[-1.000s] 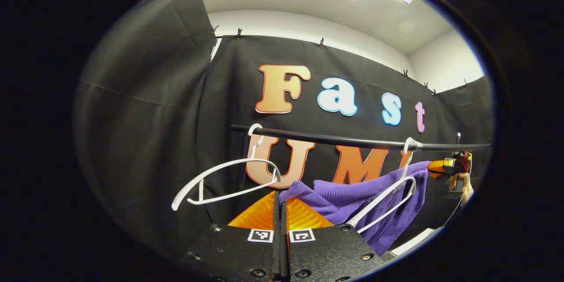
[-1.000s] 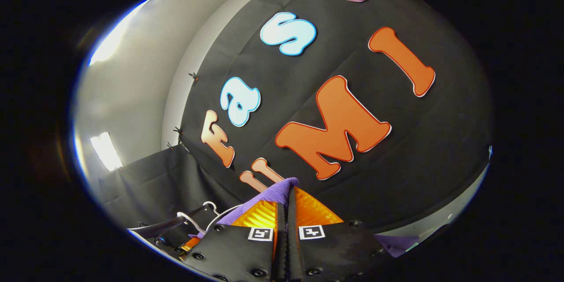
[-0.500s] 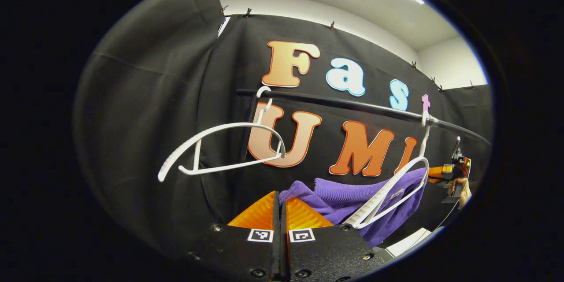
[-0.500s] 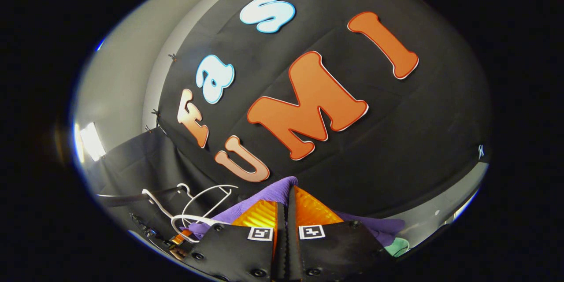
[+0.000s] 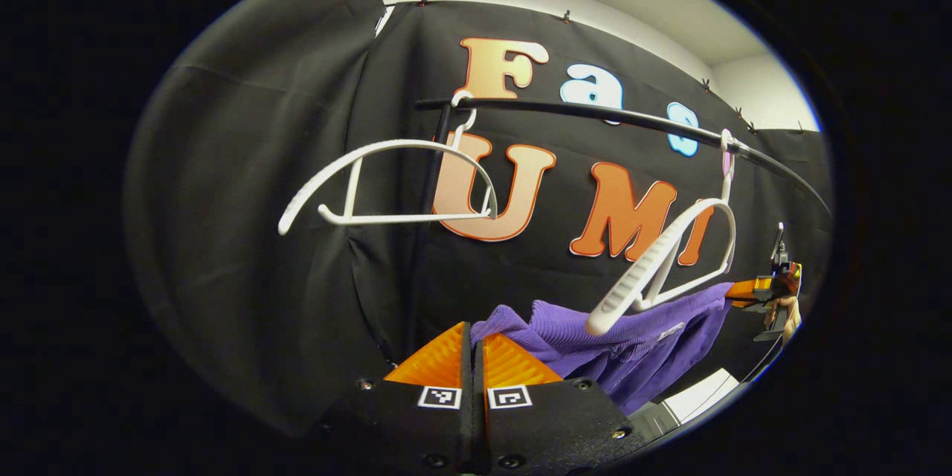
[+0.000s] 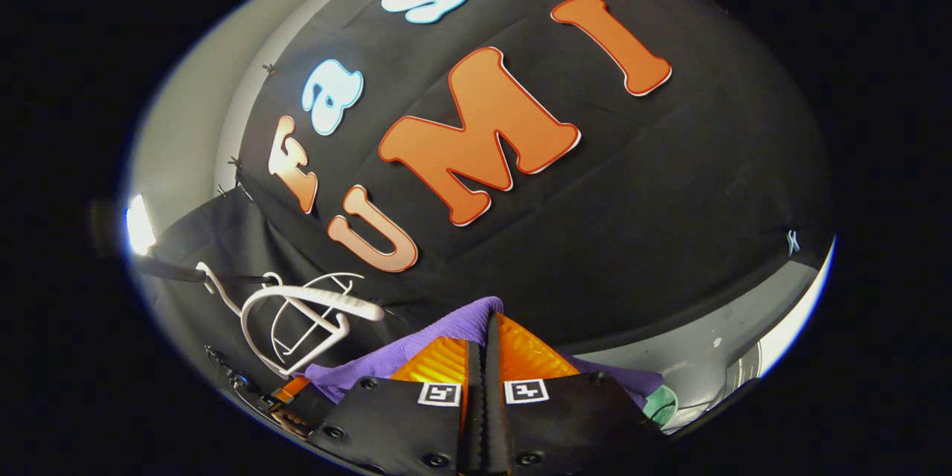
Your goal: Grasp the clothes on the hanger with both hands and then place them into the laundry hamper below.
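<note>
Where both jaws pinch it — ribbed purple knit.

The left gripper pinches a purple ribbed knit garment hanging below two white plastic hangers on a black rail.

Green item mostly hidden behind purple garment, unidentifiable.

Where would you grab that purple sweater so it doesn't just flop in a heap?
Probably at its two top corners, one from each side, as both grippers do now: the left gripper pinches one end of the purple sweater, the right gripper the other. It sags between them, clear of the hanger.
</note>
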Demonstrator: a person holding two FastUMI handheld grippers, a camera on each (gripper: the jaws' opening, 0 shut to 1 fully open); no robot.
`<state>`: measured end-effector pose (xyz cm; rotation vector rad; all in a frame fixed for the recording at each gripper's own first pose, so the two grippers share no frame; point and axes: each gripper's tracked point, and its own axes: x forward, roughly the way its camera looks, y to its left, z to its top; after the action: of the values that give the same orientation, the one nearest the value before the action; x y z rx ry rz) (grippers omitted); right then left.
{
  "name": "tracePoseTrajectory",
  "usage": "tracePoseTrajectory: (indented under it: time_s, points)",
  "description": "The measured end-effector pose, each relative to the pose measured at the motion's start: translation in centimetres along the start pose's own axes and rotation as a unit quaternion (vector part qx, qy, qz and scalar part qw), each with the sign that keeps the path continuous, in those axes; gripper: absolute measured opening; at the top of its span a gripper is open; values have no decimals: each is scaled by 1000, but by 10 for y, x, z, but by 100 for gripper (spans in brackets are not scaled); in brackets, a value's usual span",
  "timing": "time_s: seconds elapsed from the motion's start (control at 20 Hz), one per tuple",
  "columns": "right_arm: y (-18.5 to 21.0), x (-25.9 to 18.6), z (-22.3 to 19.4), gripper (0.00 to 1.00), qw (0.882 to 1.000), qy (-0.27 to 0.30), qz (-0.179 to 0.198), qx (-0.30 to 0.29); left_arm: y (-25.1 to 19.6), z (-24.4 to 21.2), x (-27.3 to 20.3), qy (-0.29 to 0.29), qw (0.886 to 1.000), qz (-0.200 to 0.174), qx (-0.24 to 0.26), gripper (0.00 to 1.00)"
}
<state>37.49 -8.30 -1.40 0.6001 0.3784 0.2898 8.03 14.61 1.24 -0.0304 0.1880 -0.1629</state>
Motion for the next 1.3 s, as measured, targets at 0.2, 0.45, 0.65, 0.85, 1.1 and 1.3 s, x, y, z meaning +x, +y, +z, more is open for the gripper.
tracePoseTrajectory:
  time_s: [0.2,0.45,0.65,0.85,1.1,1.3]
  points:
    - [-23,-6,-30,8,999,13,-29,-2,-1,-31,-3,27,1000,8,14,0]
    - [-39,-16,-75,8,998,33,-60,-5,-21,-71,-4,58,998,-7,34,0]
    - [-39,-23,-112,8,997,51,-66,-4,-48,-95,-3,79,996,-32,15,0]
    - [-34,-29,-149,8,995,66,-74,-6,-94,-112,-2,96,992,-76,2,0]
    - [-33,-46,-169,8,994,71,-84,-16,-164,-128,-3,115,983,-142,-12,0]
    - [-38,-58,-180,8,992,70,-103,-26,-220,-146,-4,135,971,-193,-34,0]
